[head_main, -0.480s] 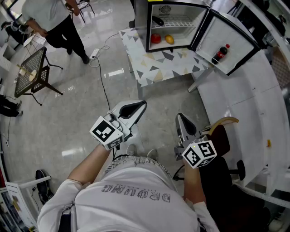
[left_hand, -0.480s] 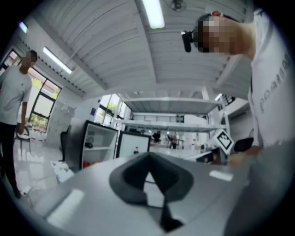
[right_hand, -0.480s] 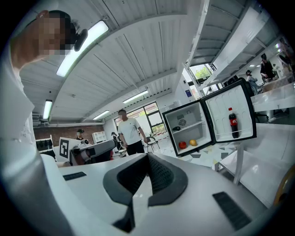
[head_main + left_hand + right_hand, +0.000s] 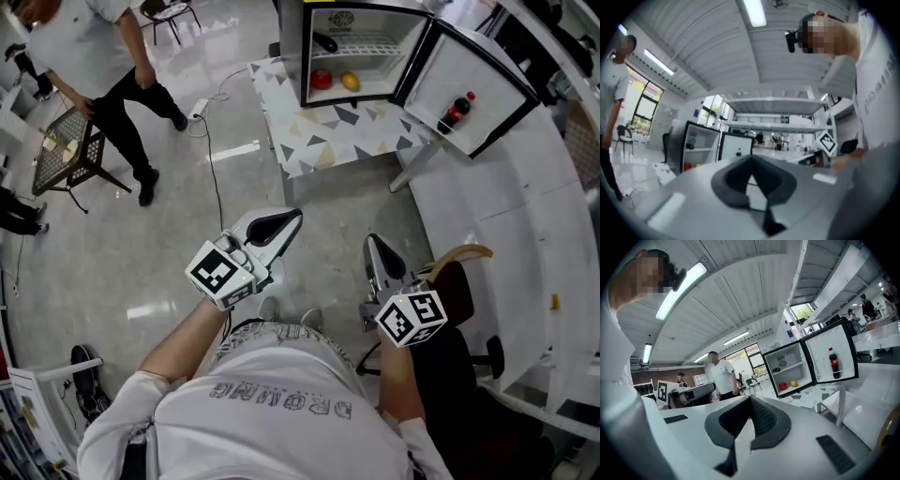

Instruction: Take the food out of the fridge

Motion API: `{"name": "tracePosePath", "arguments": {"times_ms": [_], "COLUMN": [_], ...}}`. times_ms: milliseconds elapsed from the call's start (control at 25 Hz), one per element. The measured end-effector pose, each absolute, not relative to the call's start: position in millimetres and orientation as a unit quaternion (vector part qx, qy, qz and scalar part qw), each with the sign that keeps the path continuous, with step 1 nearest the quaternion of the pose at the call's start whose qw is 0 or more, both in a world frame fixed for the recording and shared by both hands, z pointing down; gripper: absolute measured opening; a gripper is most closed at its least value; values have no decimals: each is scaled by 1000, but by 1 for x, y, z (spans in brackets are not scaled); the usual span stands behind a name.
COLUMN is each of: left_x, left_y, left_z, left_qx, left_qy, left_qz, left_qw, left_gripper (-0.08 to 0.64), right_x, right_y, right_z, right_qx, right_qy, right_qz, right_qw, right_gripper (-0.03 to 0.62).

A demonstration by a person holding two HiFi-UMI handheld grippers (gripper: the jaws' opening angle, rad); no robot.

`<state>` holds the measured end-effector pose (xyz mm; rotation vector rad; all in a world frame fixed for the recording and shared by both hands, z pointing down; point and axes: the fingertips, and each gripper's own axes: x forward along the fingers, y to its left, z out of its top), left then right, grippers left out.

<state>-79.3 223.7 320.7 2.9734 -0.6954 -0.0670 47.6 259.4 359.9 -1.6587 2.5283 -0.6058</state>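
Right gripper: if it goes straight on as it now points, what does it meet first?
The right gripper has free floor ahead; farther on, probably the patterned table left of the fridge. Depth is unclear.

We find bare floor (image 4: pixel 328 197) between us and the open fridge (image 4: pixel 292 56). Its door (image 4: pixel 478 70) stands swung right, so the opening faces us unobstructed. A white counter (image 4: pixel 525 206) and a chair (image 4: pixel 459 281) close the right side. 1 cable (image 4: pixel 214 183) and 1 person (image 4: pixel 94 37) occupy the left.
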Motion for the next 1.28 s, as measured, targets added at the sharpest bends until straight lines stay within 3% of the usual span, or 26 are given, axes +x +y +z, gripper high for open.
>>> {"name": "tracePosePath", "arguments": {"times_ms": [1280], "left_x": [-12], "left_y": [231], "left_z": [339], "left_qx": [964], "left_qy": [-264], "left_qz": [-9], "left_qw": [44], "left_gripper": [8], "right_x": [119], "right_y": [255], "right_z": [373], "right_qx": [-506], "right_qy": [838], "right_qz": [-201], "right_qw": [39], "right_gripper": [2]}}
